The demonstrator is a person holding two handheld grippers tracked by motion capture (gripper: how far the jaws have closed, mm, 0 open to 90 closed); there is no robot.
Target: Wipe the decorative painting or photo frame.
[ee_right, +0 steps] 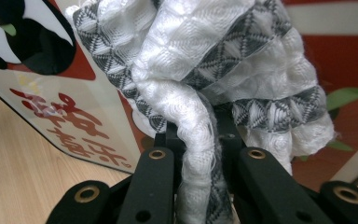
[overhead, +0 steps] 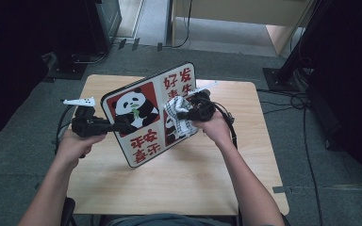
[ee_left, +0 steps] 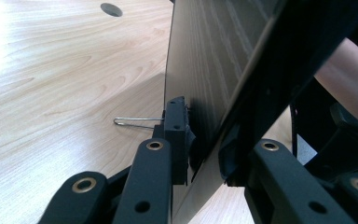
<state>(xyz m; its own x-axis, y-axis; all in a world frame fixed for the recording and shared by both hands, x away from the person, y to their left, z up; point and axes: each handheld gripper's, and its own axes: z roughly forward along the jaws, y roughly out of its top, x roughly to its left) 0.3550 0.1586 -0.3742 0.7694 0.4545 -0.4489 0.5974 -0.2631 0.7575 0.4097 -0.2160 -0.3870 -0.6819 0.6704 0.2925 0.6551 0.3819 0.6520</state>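
High view is showing the wooden table point(overhead: 179, 188) as the landmark — pale laminate, smooth, with rounded corners. Standing tilted over its middle is the panda sign board point(overhead: 141, 117), a flat rounded-corner panel with a glossy printed face in red, white and black. It is looking stiff and fairly light, and that slick face is likely offering little grip, so the bare edge seems the right place to take hold. The left gripper point(overhead: 122, 126) is doing just that near the table's left side: in the left gripper view its jaws are closed tight on the board's thin edge point(ee_left: 205, 158), one pad on the wood-grain back, one on the front. A thin wire loop point(ee_left: 135, 122) is sticking out from the back, just above the tabletop.

Against the board's face, towards the table's right side, the right gripper point(overhead: 185, 114) is pressing a cloth point(overhead: 178, 115). The right gripper view is showing the jaws clamped shut on a bunched fold of it point(ee_right: 198, 154) — a soft, waffle-textured white rag with grey diamond-pattern bands, limp and light. It is likely conforming to the flat surface easily, and a pinch through a thick fold, as here, is keeping it from slipping out.
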